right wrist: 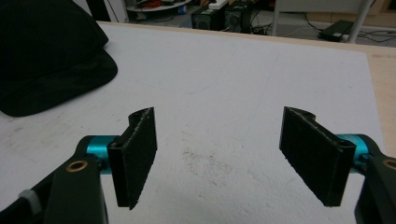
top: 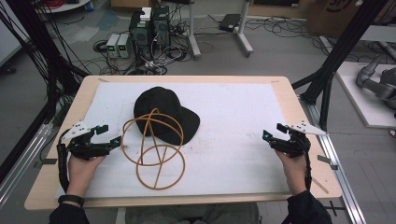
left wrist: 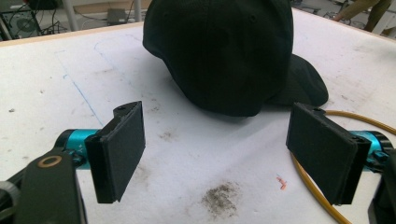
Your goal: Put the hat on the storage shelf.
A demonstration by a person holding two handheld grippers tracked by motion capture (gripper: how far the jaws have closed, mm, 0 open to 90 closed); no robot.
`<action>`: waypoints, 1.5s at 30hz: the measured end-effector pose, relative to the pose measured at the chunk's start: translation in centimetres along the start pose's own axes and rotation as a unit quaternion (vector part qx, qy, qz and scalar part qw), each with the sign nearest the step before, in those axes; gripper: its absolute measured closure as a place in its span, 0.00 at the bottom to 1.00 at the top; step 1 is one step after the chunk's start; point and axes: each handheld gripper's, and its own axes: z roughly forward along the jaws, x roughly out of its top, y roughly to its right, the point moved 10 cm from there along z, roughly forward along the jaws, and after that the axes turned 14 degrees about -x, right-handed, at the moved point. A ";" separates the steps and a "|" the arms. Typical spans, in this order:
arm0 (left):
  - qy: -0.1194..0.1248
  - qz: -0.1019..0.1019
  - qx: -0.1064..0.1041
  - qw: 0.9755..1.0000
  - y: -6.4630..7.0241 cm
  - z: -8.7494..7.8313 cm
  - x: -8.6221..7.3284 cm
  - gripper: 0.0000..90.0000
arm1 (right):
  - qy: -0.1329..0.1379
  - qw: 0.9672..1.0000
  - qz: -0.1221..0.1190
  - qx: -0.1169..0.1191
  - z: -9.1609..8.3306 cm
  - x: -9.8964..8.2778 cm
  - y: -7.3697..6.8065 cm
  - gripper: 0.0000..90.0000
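Left gripper [top: 108, 134]: jaws wide apart, holding nothing, low over the white mat [top: 233, 107] at the table's left edge. Right gripper [top: 272, 131]: jaws equally wide, empty, near the right edge. Black cap [top: 163, 112] sits left of centre. 1 orange wire stand [top: 154, 149], built of 2 rings, lies just beside the left gripper, overlapping the cap's front.

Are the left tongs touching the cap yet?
Apart. In the left gripper view, bare white table cover lies between the open left tongs and the black cap; nothing sits between the jaws.
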 end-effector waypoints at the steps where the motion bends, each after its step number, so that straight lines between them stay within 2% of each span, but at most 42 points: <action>1: -0.001 0.000 0.001 1.000 0.0 0.0 0.0 0.22 | -0.001 1.000 -0.001 0.000 0.0 0.0 0.0 0.30; 6: 0.002 0.000 0.000 1.000 0.0 0.0 0.1 0.22 | -0.004 1.000 0.000 0.000 0.1 -0.1 0.0 0.30; 9: 0.008 -0.005 -0.007 1.000 0.1 0.2 0.2 0.22 | -0.005 1.000 0.000 -0.001 0.1 -0.2 0.0 0.30; 14: 0.018 -0.003 -0.017 1.000 0.3 0.5 0.6 0.22 | -0.002 1.000 0.002 -0.003 -0.1 -0.1 0.0 0.30; 17: 0.013 0.005 -0.027 1.000 0.5 1.3 1.3 0.22 | -0.001 1.000 -0.002 -0.003 -0.1 -0.1 0.0 0.30; 20: 0.014 0.002 -0.037 0.999 0.7 1.8 1.7 0.22 | -0.005 1.000 0.001 -0.003 0.0 -0.1 -0.1 0.30; 21: 0.010 0.002 -0.048 0.999 0.8 2.4 2.1 0.22 | -0.003 1.000 -0.001 -0.003 0.1 -0.1 -0.1 0.30; 26: 0.003 0.005 -0.054 0.999 0.7 3.4 2.6 0.22 | -0.007 1.000 -0.002 -0.001 0.2 -0.2 -0.2 0.30; 29: 0.024 -0.011 -0.061 0.998 0.2 4.4 3.2 0.22 | -0.008 1.000 -0.002 -0.001 0.3 -0.2 -0.2 0.30; 31: 0.019 -0.021 -0.066 0.997 0.1 5.1 3.3 0.22 | -0.008 1.000 -0.003 -0.002 0.3 -0.2 -0.2 0.30; 33: 0.011 -0.020 -0.068 0.997 0.1 5.8 3.5 0.22 | -0.009 1.000 -0.003 0.001 0.4 -0.2 -0.2 0.30; 38: 0.026 -0.027 -0.085 0.996 0.1 7.1 4.2 0.22 | -0.010 1.000 -0.001 0.000 0.4 -0.3 -0.1 0.31; 41: 0.016 -0.034 -0.091 0.995 0.1 7.9 4.2 0.22 | -0.011 1.000 -0.001 0.000 0.4 -0.3 -0.1 0.31; 45: 0.006 -0.028 -0.087 0.996 0.1 8.7 4.2 0.23 | -0.009 1.000 -0.002 -0.001 0.4 -0.3 0.0 0.31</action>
